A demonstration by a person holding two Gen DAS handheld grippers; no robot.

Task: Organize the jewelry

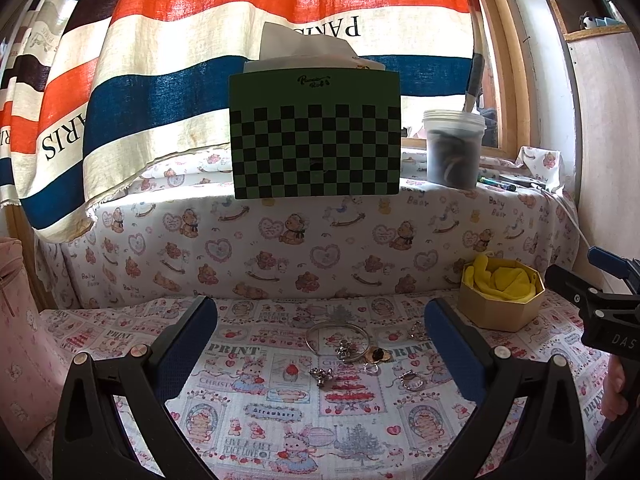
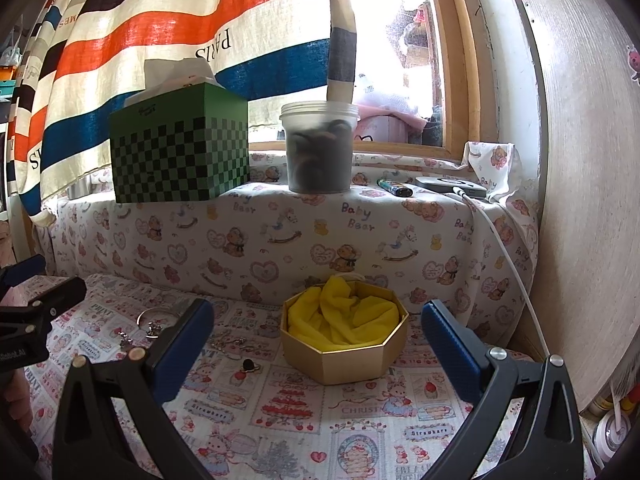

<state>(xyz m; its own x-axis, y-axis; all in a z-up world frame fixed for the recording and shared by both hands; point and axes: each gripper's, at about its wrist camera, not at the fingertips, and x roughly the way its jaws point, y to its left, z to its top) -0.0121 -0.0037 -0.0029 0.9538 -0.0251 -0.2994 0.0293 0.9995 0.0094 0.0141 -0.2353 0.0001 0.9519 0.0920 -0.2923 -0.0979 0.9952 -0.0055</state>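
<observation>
Jewelry lies on the printed cloth: a silver bangle [image 1: 337, 336] with charms, a gold and black brooch [image 1: 377, 355], a small silver charm [image 1: 321, 376] and a silver ring [image 1: 411, 380]. My left gripper [image 1: 320, 344] is open and empty, its fingers on either side of this pile. A gold octagonal box [image 2: 344, 346] lined with yellow cloth sits to the right. My right gripper [image 2: 316, 340] is open and empty, framing the box. The bangle [image 2: 154, 316] and a black ring [image 2: 249, 365] show left of the box in the right wrist view.
A ledge behind holds a green checkered tissue box [image 1: 316, 136], a plastic jar [image 1: 454, 148], a lighter [image 2: 394, 187] and a device with a white cable [image 2: 451, 187]. A striped curtain [image 1: 200, 60] hangs behind. A wall panel [image 2: 580, 200] stands at right.
</observation>
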